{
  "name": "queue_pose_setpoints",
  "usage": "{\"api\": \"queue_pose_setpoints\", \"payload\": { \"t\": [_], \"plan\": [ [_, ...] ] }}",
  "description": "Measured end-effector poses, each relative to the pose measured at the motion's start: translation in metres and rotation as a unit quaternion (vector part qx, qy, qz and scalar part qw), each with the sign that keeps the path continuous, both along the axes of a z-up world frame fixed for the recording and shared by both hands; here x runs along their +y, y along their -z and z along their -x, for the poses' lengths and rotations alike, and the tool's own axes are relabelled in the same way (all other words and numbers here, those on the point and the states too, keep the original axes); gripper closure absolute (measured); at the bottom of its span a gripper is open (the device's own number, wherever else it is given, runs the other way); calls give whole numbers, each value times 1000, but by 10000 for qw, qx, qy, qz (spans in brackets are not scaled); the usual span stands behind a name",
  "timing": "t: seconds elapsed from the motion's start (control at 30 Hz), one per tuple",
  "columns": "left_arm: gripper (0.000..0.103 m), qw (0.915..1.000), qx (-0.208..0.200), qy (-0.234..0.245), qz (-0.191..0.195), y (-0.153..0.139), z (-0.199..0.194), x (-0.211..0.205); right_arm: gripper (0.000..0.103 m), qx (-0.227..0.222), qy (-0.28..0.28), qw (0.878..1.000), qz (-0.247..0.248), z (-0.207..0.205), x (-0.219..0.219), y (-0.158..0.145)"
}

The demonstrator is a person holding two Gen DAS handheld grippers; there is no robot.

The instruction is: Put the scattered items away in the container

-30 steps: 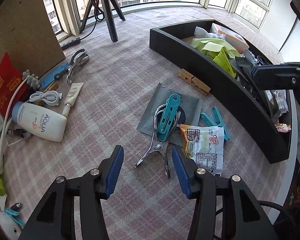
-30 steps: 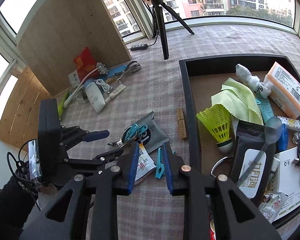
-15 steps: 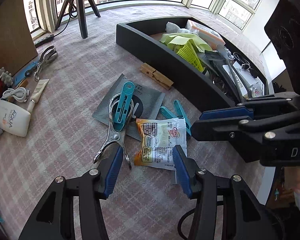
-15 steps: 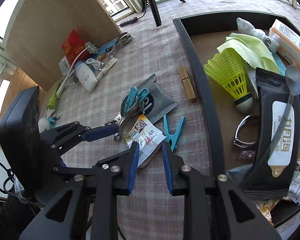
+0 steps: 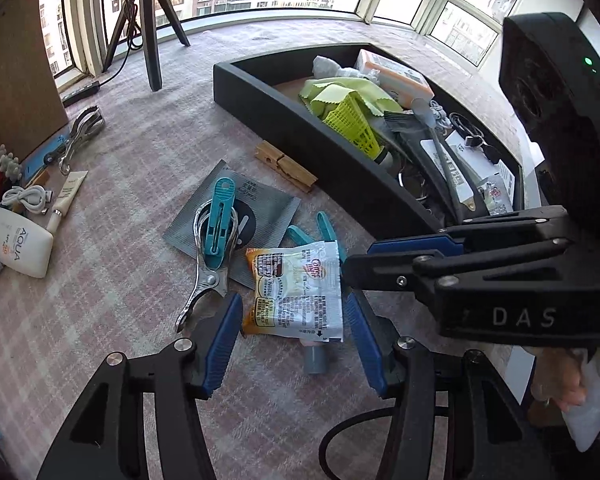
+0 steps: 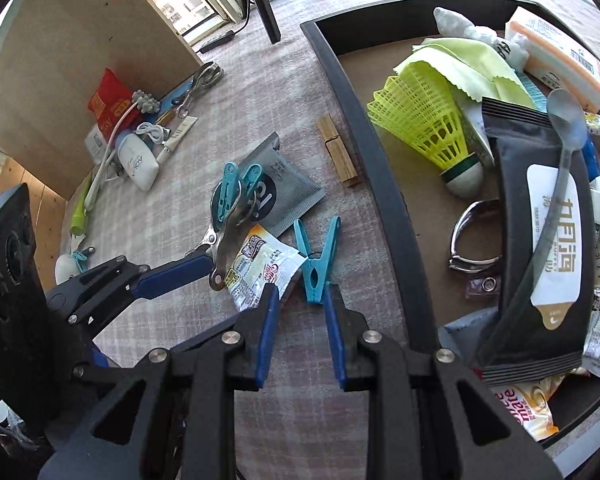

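The half-open left gripper [image 5: 292,316] and empty, narrowly parted right gripper [image 6: 302,312] are crowding the printed white-and-orange snack sachet [image 5: 296,292]; they risk colliding.

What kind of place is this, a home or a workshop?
Most likely a home, an upper-floor room in a city: curved bay windows look out on apartment blocks, and everyday clutter such as a sunscreen bottle and clothes pegs lies on a checked cloth.
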State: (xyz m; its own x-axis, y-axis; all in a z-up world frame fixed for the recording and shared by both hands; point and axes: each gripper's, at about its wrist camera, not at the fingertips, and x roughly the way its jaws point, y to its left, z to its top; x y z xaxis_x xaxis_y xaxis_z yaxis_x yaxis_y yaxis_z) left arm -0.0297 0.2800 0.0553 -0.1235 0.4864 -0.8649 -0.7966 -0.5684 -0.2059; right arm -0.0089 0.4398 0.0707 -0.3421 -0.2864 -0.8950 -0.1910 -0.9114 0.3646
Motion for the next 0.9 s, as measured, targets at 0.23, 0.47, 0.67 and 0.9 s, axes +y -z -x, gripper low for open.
{"api": "queue_pose_setpoints", "payload": {
  "t": [0.23,0.47,0.67,0.9],
  "plan": [
    [52,9998,-21,2,178,17,0,9,79,-63,111,9999,-6,0,8,4],
    [52,9998,14,-101,153,21,14,6,80,-61,2,9998,-203,9,1,8],
    [56,9993,-205,-306,-69,18,29,-10,80,-79,-260,9982,-526,23,-10,8],
    [61,9994,-183,-263,-131,15,27,-11,79,-124,-717,9913,-1094,34,-26,11]
  ]
}}
